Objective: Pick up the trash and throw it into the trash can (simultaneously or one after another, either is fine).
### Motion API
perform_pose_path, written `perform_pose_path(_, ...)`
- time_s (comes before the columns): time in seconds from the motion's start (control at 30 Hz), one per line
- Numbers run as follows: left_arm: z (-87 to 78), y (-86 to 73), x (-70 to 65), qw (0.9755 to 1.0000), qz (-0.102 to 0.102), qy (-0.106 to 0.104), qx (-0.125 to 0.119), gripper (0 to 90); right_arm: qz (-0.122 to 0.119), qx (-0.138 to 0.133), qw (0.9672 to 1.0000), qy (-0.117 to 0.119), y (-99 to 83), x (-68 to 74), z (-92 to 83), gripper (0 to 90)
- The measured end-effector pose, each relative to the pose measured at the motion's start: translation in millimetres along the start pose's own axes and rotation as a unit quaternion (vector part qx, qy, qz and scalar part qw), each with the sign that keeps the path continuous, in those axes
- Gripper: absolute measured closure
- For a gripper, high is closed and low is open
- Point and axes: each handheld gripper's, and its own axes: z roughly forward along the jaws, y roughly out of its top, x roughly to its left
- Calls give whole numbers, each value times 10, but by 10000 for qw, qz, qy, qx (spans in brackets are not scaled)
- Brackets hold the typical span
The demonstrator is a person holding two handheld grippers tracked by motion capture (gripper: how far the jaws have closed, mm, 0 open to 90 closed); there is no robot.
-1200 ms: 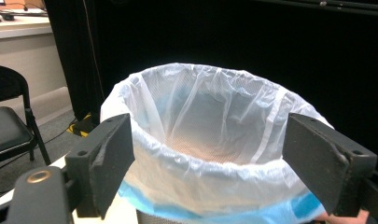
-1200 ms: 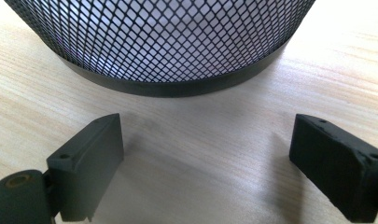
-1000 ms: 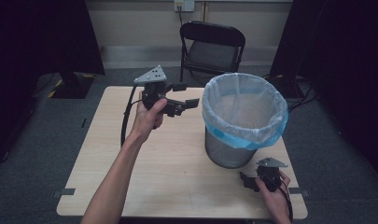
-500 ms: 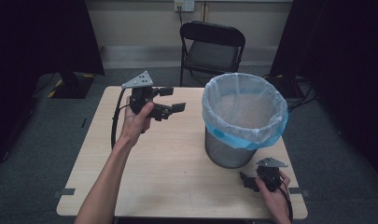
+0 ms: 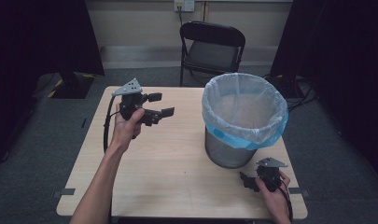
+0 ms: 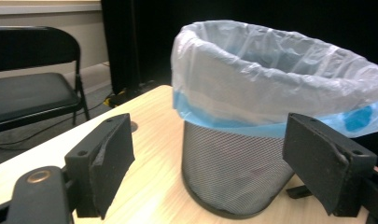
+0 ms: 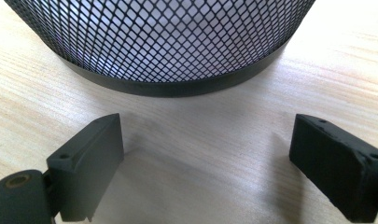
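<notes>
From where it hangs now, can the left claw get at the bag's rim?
Probably yes. The left claw is open, held above the table and aimed at the bin; bare tabletop lies between it and the bag, nothing in the way.

1. Left gripper (image 6: 210, 175): two black jaws rising at 7 and 4 o'clock, spread wide, nothing between them.
2. Mesh wastebasket (image 6: 238, 177): centre to 3 o'clock, upright on the table, dark wire wall, framed by the jaws.
3. Bin liner (image 6: 270, 74): translucent white-blue plastic, folded over the basket rim.
4. Wooden table (image 6: 149, 186): light grain.
5. Folding chair (image 6: 32, 88): black, 10 o'clock, beyond the table edge.
</notes>
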Motion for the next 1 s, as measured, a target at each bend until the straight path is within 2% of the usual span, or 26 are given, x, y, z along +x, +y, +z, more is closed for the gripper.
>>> perform_pose_path(0.03, -18, -11, 7, 10000, -48, -53, -4, 162, 8, 3, 10000, 1, 0, 1, -1, 92)
perform_pose_path(0.1, -48, -36, 9, 9999, 25, 103, 31, 162, 2, 1, 10000, -2, 0, 0, 0, 92)
perform_pose_path(0.17, -74, -69, 24, 9998, 53, 141, 95, 162, 2, 1, 10000, -3, 0, 0, 0, 92)
perform_pose_path(0.2, -97, -104, 27, 9996, 46, 254, 149, 162, 8, 3, 10000, 1, 0, 1, -1, 92)
perform_pose_path(0.5, -237, -234, 57, 9983, 36, 480, 321, 168, 8, 3, 10000, 1, 0, 1, -1, 92)
perform_pose_path(0.67, -337, -349, 98, 9980, 22, 487, 411, 160, 4, 1, 10000, 2, 0, 0, 0, 92)
perform_pose_path(0.8, -408, -441, 122, 9982, -51, 501, 316, 159, 9, 3, 10000, 2, 0, 1, -1, 92)
perform_pose_path(0.9, -435, -521, 123, 9968, 0, 650, 466, 162, 9, 3, 10000, 1, 0, 1, -1, 92)
perform_pose_path(1.0, -449, -577, 120, 9961, 14, 673, 566, 159, 4, 1, 10000, 0, 0, 1, 0, 92)
